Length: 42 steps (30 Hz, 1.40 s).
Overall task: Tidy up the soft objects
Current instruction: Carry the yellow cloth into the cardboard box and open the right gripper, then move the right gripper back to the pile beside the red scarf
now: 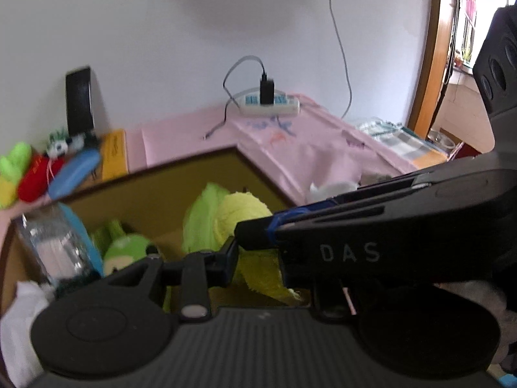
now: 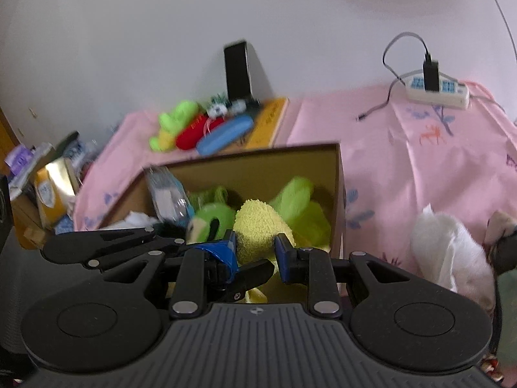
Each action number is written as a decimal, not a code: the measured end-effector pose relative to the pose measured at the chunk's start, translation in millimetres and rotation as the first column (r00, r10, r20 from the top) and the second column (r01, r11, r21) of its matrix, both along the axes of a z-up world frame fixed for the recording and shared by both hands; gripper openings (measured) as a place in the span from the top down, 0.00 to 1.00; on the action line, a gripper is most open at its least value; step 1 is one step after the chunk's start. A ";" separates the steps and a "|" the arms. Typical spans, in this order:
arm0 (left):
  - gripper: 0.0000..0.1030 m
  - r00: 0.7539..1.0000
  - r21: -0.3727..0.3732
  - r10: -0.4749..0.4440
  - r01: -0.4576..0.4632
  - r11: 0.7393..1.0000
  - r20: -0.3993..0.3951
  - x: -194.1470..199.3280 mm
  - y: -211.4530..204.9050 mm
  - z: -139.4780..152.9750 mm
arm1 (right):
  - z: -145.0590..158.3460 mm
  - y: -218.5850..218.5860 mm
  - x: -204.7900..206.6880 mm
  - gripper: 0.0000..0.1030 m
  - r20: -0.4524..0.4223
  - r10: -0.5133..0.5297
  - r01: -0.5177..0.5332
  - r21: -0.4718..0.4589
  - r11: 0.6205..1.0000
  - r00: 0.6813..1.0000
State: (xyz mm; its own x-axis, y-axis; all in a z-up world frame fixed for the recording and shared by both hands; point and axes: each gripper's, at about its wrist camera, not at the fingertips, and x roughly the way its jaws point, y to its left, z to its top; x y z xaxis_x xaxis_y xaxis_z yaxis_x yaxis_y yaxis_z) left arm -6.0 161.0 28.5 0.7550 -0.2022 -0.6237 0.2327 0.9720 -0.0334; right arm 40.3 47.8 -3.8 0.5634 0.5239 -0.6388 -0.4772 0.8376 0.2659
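Observation:
A fuzzy yellow plush (image 2: 258, 226) hangs over an open cardboard box (image 2: 258, 168). In the right wrist view my right gripper (image 2: 257, 247) is shut on it, one pad pressing on each side. My left gripper (image 2: 226, 255) comes in from the left, its blue-taped tip against the same plush. The left wrist view shows the yellow plush (image 1: 240, 208) at my left gripper (image 1: 258, 258), which seems shut on its lower part. The right gripper (image 1: 255, 232) crosses in front and hides one left finger. A green plush (image 2: 213, 213) and a light green cloth (image 2: 294, 194) lie in the box.
A clear plastic packet (image 2: 164, 194) leans in the box's left side. On the pink-covered table, a white plush (image 2: 446, 245) lies right of the box. At the back are small plush toys, a blue case (image 2: 223, 135), a black device (image 2: 237, 71) and a power strip (image 2: 436, 92).

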 end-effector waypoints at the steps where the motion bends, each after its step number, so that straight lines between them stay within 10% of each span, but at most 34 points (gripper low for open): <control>1: 0.82 1.000 -0.003 -0.002 0.002 1.000 -0.010 0.2 2.3 -2.9 | -3.1 2.6 0.5 0.92 -0.014 -0.002 0.002 -0.008 1.000 1.000; 15: 0.82 0.993 -0.065 -0.047 0.040 0.997 -0.111 19.8 13.1 -24.6 | -18.8 15.7 5.2 0.87 -0.088 -0.088 0.081 -0.083 0.993 0.992; 34: 0.46 0.993 -0.074 -0.018 0.009 0.997 -0.121 23.6 8.1 -17.6 | -8.3 -15.3 -3.0 0.87 -0.087 -0.121 0.122 0.001 0.993 0.989; 42: 0.46 0.998 0.015 0.021 -0.021 1.000 -0.053 10.7 -9.8 -0.1 | 3.5 -35.7 -12.9 0.87 -0.046 -0.090 0.093 0.067 0.993 0.995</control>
